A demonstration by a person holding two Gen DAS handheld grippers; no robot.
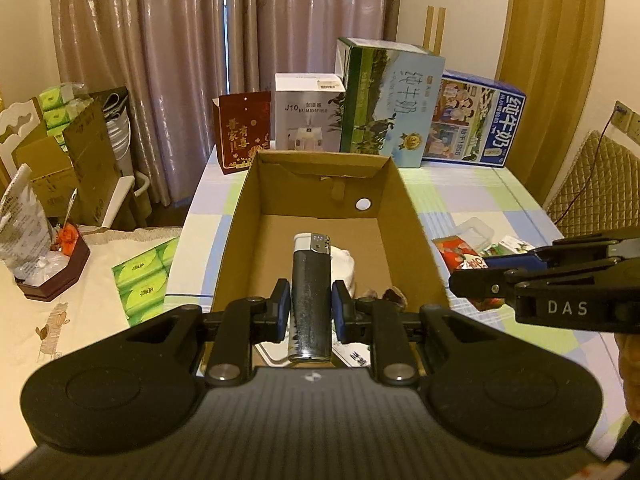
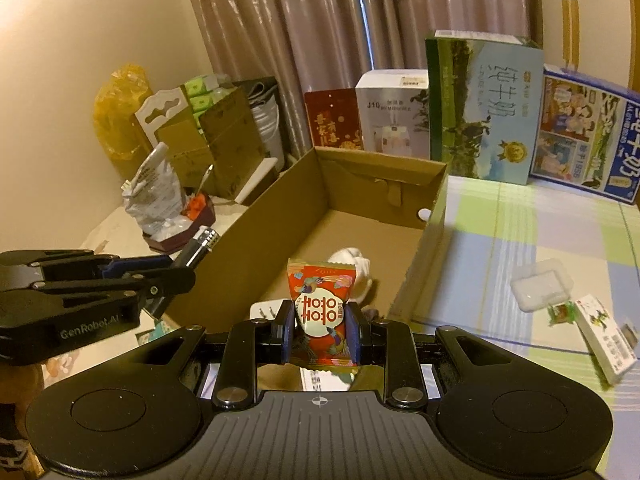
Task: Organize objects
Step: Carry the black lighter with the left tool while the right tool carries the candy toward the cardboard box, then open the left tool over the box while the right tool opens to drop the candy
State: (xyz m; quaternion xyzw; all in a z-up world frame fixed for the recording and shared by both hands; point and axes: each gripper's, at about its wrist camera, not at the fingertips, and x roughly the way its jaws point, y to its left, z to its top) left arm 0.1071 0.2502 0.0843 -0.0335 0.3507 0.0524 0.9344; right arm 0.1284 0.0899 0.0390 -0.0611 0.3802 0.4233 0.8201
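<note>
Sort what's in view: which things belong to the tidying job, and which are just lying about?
In the job: lighter in left gripper; red candy packet in right gripper; cardboard box.
Lying about: milk cartons, humidifier box, tissue packs.

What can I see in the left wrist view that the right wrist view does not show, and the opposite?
Only the left wrist view shows the green tissue packs lying on the cream cloth left of the box, and the whole lighter in the left gripper.

Only the right wrist view shows the yellow bag by the wall, and the front of the red candy packet held by the right gripper.

Both show the open cardboard box and the milk cartons behind it.
</note>
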